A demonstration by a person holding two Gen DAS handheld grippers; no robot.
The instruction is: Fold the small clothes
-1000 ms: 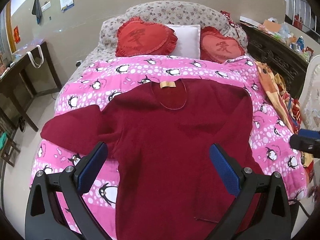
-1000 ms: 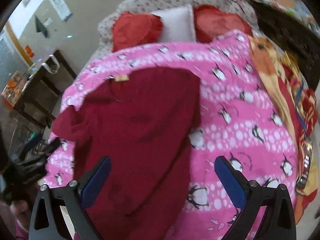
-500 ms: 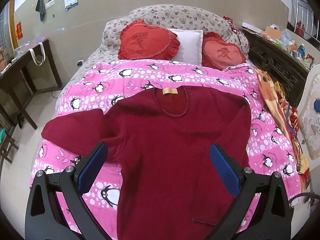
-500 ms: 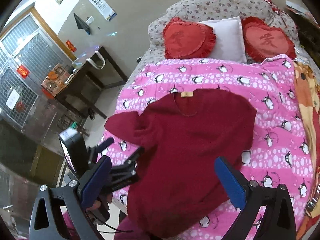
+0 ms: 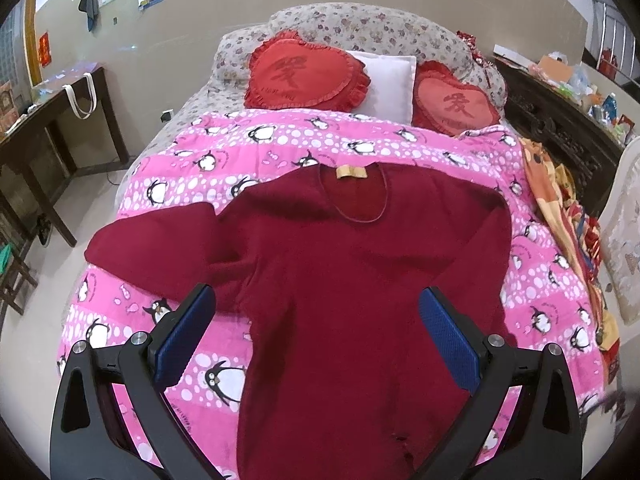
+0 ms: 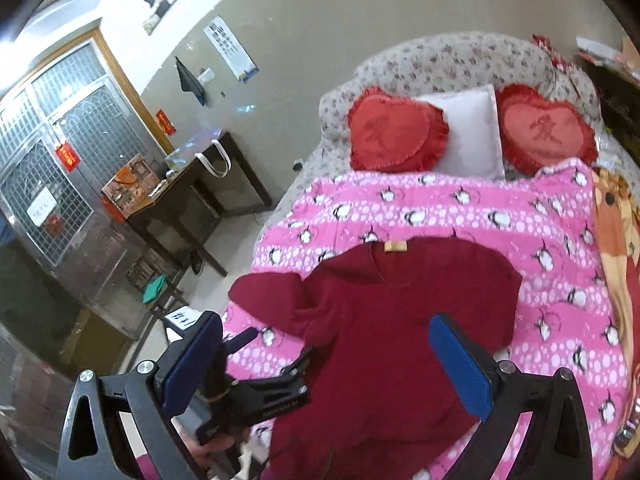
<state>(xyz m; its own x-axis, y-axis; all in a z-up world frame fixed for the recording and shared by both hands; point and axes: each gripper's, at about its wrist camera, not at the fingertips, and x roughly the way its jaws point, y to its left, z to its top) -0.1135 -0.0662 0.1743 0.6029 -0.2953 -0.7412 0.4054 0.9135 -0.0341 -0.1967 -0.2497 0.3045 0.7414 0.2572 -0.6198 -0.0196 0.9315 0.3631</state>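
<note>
A dark red sweater (image 5: 352,280) lies face up on the pink penguin blanket (image 5: 224,160), its tan neck label (image 5: 351,171) toward the pillows. One sleeve (image 5: 156,244) spreads out to the left, while the other is folded in over the body. My left gripper (image 5: 316,300) hovers open above the sweater's lower half, holding nothing. My right gripper (image 6: 326,328) is also open and empty, raised well above the sweater (image 6: 400,320). In the right wrist view the left gripper (image 6: 280,344) shows at the bed's near left side, held by a hand.
Two red heart cushions (image 5: 304,70) and a white pillow (image 5: 390,80) lie at the head of the bed. A dark wooden table (image 5: 48,120) stands on the left. An orange patterned blanket (image 5: 560,200) and a cluttered dark cabinet (image 5: 560,120) line the right side.
The right gripper rose and pulled back from low over the blanket to a high view of the whole bed. The left gripper eased back slightly. The sweater has not moved.
</note>
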